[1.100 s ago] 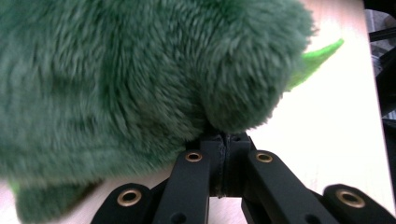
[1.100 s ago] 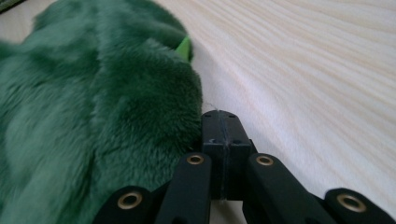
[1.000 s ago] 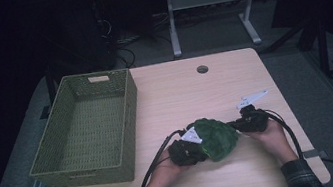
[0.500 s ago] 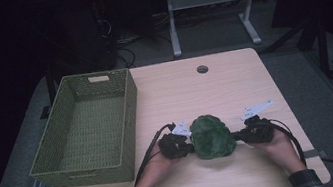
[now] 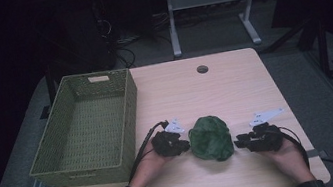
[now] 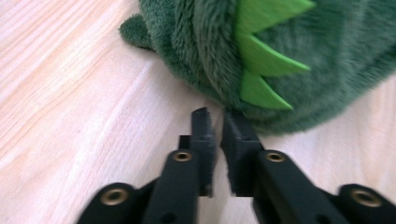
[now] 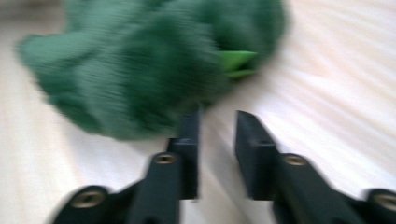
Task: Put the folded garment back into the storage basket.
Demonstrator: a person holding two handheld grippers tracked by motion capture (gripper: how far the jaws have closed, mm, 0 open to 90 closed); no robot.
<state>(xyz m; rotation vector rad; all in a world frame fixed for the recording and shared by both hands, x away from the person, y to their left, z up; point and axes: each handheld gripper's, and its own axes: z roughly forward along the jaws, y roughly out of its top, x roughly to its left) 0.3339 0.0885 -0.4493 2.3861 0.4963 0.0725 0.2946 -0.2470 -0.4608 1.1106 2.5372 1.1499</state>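
Green plush toy [image 5: 210, 138] lies on the surface [image 5: 195, 94] near its front edge, approx. midway btwn the two claws. Left claw [image 5: 186, 145] sits just beside the toy's left side; its jaws have just been opening and stand slightly apart w/ nothing btwn them, tips right at the fur by the light-green spikes [image 6: 261, 60]. Right claw [image 5: 237, 143] is just off the toy's right side, jaws also just opened, apart, empty. Woven basket [image 5: 83, 127] stands at the surface's left edge, well apart from the toy.
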